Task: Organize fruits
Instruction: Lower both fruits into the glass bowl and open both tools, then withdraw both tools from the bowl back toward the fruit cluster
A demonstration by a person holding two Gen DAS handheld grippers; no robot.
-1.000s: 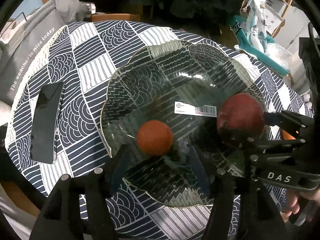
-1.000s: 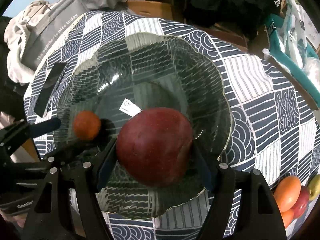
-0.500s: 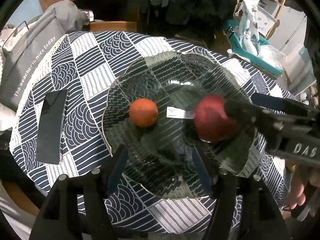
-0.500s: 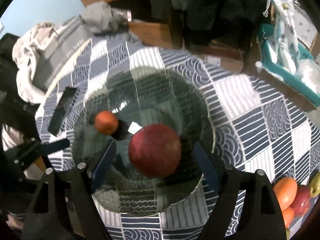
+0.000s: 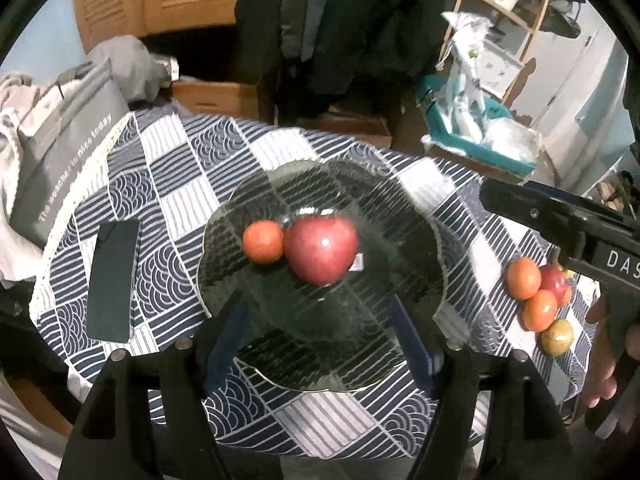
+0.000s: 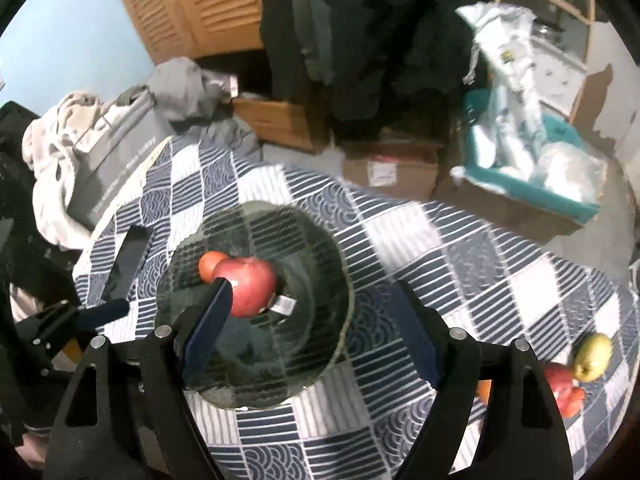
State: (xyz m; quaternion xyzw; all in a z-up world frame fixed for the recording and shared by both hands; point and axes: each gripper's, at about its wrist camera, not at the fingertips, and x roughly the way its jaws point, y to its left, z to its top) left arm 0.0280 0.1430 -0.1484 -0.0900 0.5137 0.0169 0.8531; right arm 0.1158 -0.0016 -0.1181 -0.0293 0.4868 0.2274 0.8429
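L wrist view: glass bowl (image 5: 416,240) sat center frame on a table w/ navy-and-white patterned cloth (image 5: 168,184). Inside it, a red apple (image 5: 321,249) lay just right of a small orange (image 5: 263,241), the two touching, a white barcode sticker on the glass beside the apple. L gripper (image 5: 318,332) hung at bottom center above the bowl's near rim, blue-padded fingers (image 5: 224,336) well apart, nothing between them. Dark phone (image 5: 113,280) lay flat at left of frame; grey bag w/ white lettering (image 5: 68,160) at upper left edge of the table. Loose fruit cluster (image 5: 540,296) at right of frame on the cloth: oranges, a red one, a yellow-green one nearest the bottom, all close together. R gripper's black body crossed the right edge above that cluster; jaw state not readable from here. R wrist view: R gripper (image 6: 316,320) filled the bottom, jaws wide apart & empty, left finger overlapping the apple (image 6: 252,286) in the frame. Bowl (image 6: 320,272) was left of center, orange (image 6: 208,264) half hidden behind the apple. Cloth (image 6: 460,264) spread to the right; yellow-green fruit (image 6: 592,356) and a red fruit (image 6: 562,390) sat at lower right, outside the bowl. Phone (image 6: 128,260) at left.
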